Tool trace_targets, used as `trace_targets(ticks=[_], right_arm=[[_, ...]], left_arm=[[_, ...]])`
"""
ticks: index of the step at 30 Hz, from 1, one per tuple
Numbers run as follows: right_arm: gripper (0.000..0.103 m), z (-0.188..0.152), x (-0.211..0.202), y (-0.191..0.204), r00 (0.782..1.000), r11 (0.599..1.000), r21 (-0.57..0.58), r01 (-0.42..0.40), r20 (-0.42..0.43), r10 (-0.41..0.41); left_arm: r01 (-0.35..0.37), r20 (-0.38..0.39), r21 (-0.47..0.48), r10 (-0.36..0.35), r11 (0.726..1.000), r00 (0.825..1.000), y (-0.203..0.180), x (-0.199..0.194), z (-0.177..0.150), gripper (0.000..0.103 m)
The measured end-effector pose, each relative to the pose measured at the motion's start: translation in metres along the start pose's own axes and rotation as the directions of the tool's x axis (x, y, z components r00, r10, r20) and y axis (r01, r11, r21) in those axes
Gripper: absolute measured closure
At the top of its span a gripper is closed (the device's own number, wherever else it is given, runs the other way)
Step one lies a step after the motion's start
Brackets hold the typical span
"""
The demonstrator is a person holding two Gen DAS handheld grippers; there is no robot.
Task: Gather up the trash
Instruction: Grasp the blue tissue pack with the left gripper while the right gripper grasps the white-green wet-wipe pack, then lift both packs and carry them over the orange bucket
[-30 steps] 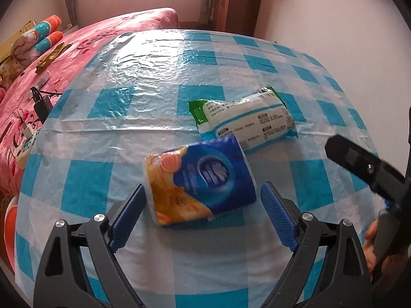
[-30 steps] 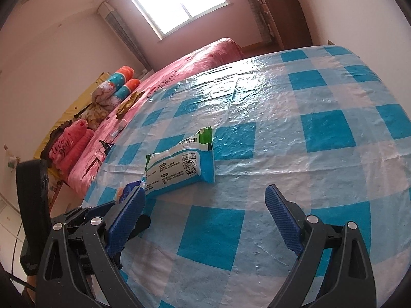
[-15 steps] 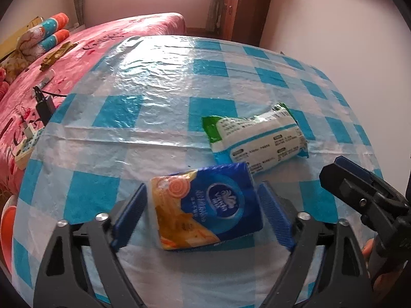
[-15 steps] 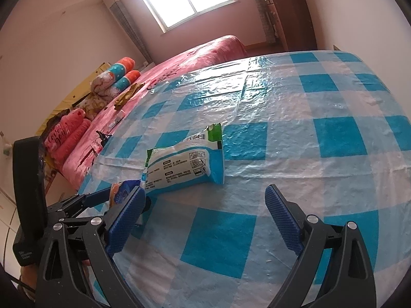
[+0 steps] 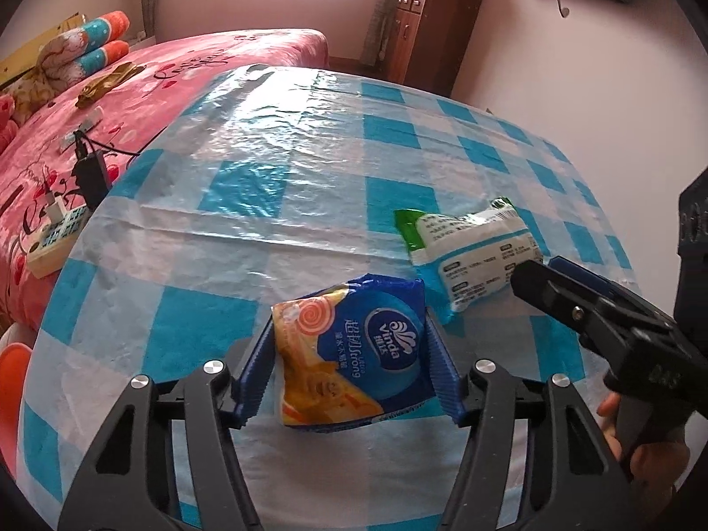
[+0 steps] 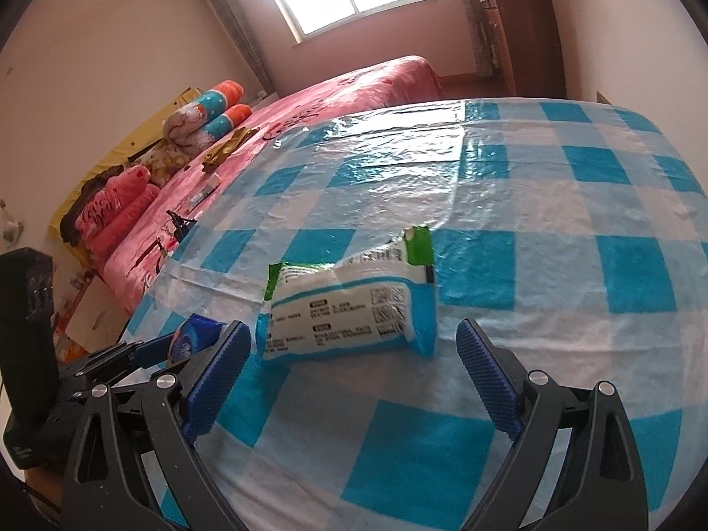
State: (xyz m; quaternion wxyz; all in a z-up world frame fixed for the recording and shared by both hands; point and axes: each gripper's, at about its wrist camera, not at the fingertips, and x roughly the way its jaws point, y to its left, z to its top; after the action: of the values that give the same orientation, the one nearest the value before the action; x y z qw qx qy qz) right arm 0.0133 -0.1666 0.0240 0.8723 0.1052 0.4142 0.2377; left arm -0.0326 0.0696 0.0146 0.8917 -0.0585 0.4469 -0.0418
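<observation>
Over on the pink bed [image 5: 186, 66] at the left, a power strip [image 5: 53, 239] is lying beside the table's left edge. Nearer the table's [image 5: 309, 168] front edge, the left gripper [image 5: 349, 371] is closing its jaws around the blue tissue pack [image 5: 367, 349], with both pads touching its sides. Just to the right, the white wipes packet [image 6: 349, 309] is lying flat toward the right edge, while the right gripper [image 6: 349, 380] is hanging wide open just short of it, holding nothing.
</observation>
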Motion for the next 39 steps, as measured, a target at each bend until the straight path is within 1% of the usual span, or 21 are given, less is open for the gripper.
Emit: trace_targets(ticks=[6,13,20,24,27,31,34,39], right_arm=[[0.01,0.008,0.017,0.01,0.999,1.0,-0.03,0.001,-0.039,-0.002],[0.005,0.015,0.033,0.021,0.996,0.996,-0.065,0.053,-0.062,-0.057],[0.004,0.015,0.049,0.041,0.981,0.974,-0.171,0.15,-0.093,-0.168],[0.007,0.014,0.053,0.042,0.978,0.968,-0.186,0.168,-0.094,-0.188],[0.018,0.013,0.052,0.044,0.975,0.962,-0.201,0.185,-0.084,-0.206],[0.024,0.012,0.051,0.045,0.971,0.957,-0.207,0.205,-0.078,-0.225],[0.028,0.011,0.048,0.043,0.974,0.96,-0.2,0.198,-0.074,-0.216],[0.029,0.007,0.044,0.044,0.975,0.962,-0.194,0.193,-0.071,-0.211]], left_arm=[[-0.003,0.01,-0.023,0.004,1.0,1.0,0.017,-0.005,-0.003,0.041],[-0.007,0.018,-0.035,0.007,0.999,1.0,0.033,-0.01,-0.006,0.041],[0.005,0.024,-0.048,-0.004,0.999,1.0,0.044,-0.016,-0.01,0.041],[0.01,0.027,-0.055,-0.008,0.998,1.0,0.05,-0.018,-0.012,0.041],[0.01,0.03,-0.064,-0.008,0.998,1.0,0.054,-0.021,-0.014,0.041],[0.01,0.033,-0.076,-0.007,0.997,0.999,0.062,-0.024,-0.018,0.041],[0.01,0.036,-0.082,-0.007,0.997,0.999,0.066,-0.027,-0.021,0.041],[0.013,0.038,-0.088,-0.009,0.996,0.999,0.07,-0.032,-0.025,0.041]])
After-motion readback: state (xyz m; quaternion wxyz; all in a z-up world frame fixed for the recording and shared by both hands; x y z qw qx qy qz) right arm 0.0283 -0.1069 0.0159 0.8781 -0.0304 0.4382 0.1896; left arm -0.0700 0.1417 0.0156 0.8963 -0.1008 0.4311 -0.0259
